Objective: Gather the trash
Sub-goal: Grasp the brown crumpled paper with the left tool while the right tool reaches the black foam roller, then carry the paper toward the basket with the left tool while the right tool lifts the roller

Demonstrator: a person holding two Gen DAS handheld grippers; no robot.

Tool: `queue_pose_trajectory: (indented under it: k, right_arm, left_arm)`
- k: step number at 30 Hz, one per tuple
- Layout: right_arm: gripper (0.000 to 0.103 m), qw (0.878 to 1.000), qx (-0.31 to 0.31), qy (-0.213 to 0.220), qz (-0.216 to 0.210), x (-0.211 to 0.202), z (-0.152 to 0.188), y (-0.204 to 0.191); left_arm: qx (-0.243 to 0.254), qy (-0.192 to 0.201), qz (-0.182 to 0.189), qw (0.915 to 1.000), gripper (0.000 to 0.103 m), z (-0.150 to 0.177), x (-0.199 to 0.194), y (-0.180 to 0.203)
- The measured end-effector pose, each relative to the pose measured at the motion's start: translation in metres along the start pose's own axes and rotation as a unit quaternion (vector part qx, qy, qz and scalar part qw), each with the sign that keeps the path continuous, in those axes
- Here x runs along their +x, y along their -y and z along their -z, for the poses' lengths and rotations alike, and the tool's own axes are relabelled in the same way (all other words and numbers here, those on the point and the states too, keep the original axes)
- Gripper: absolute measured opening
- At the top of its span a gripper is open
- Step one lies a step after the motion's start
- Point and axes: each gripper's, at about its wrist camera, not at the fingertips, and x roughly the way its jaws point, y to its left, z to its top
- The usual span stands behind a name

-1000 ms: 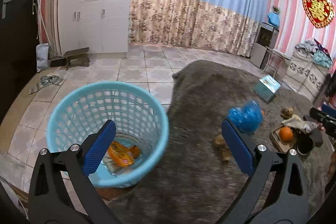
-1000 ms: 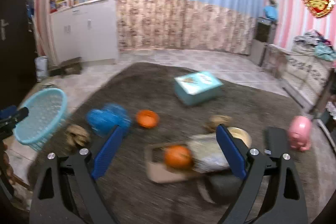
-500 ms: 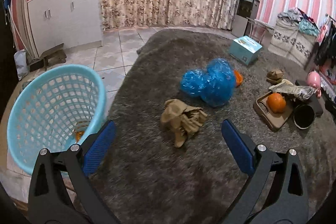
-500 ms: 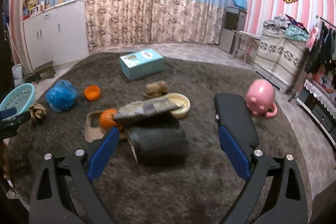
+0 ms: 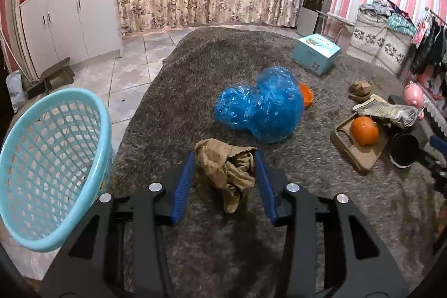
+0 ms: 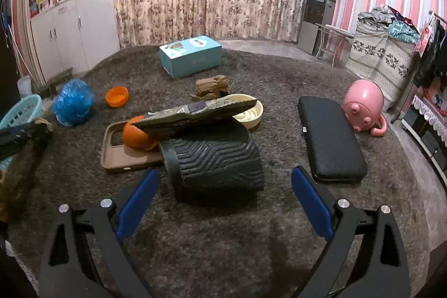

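A crumpled brown paper (image 5: pixel 226 166) lies on the grey carpet between the blue pads of my left gripper (image 5: pixel 224 155). Its jaws are closing and both pads touch the paper's sides. The light-blue mesh basket (image 5: pixel 92 113) stands just to the left at the carpet's edge. Behind the paper sits a crumpled blue plastic bag (image 5: pixel 262 108). My right gripper (image 6: pixel 225 172) is open, low over the carpet, in front of a black ribbed roll (image 6: pixel 218 161). A flat grey wrapper (image 6: pixel 195 113) rests across that roll and an orange (image 6: pixel 137 134).
A brown tray (image 6: pixel 120 155) holds the orange. Around it lie a cream bowl (image 6: pixel 251 111), another brown paper wad (image 6: pixel 212 85), an orange bowl (image 6: pixel 117 96), a teal box (image 6: pixel 191 55), a black case (image 6: pixel 329 138) and a pink toy (image 6: pixel 363 105). White cabinets (image 5: pixel 69 18) stand at the left.
My left gripper swung from over the basket to the brown paper, and its jaws came in from wide to the paper's sides. The right gripper moved down and closer to the black roll.
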Motion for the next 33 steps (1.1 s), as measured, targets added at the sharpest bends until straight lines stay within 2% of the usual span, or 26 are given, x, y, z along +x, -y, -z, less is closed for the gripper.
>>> queue_pose_trajectory:
  k: [8,9,11,12,17,24,33]
  right_arm:
    - [0.093,1.000,0.003,-0.006,-0.006,0.014,-0.004,-0.002]
    - [0.091,1.000,0.004,-0.006,-0.009,0.015,-0.004,-0.002]
    - [0.076,1.000,0.002,-0.006,-0.016,0.015,-0.004,-0.004]
    - [0.073,1.000,-0.003,-0.008,-0.013,0.016,-0.005,-0.007]
    - [0.073,1.000,-0.006,-0.001,-0.021,0.010,-0.004,-0.011]
    - [0.072,0.999,0.006,0.020,-0.035,-0.019,-0.005,-0.022]
    - [0.072,0.995,-0.006,0.055,-0.079,-0.061,-0.018,-0.053]
  left_arm:
    - [-0.005,0.011,0.000,0.9999,0.043,0.002,-0.028,-0.007]
    - [-0.005,0.013,-0.001,0.9999,0.043,0.003,-0.032,-0.008]
    - [-0.008,0.017,0.002,0.9998,0.043,0.004,-0.039,-0.010]
    - [-0.008,0.018,0.002,0.9998,0.043,0.004,-0.041,-0.010]
    - [-0.015,0.025,-0.001,0.9996,0.043,0.005,-0.052,-0.013]
    - [-0.025,0.039,0.002,0.9989,0.043,0.002,-0.069,-0.022]
    - [-0.029,0.053,0.001,0.9982,0.043,0.004,-0.087,-0.031]
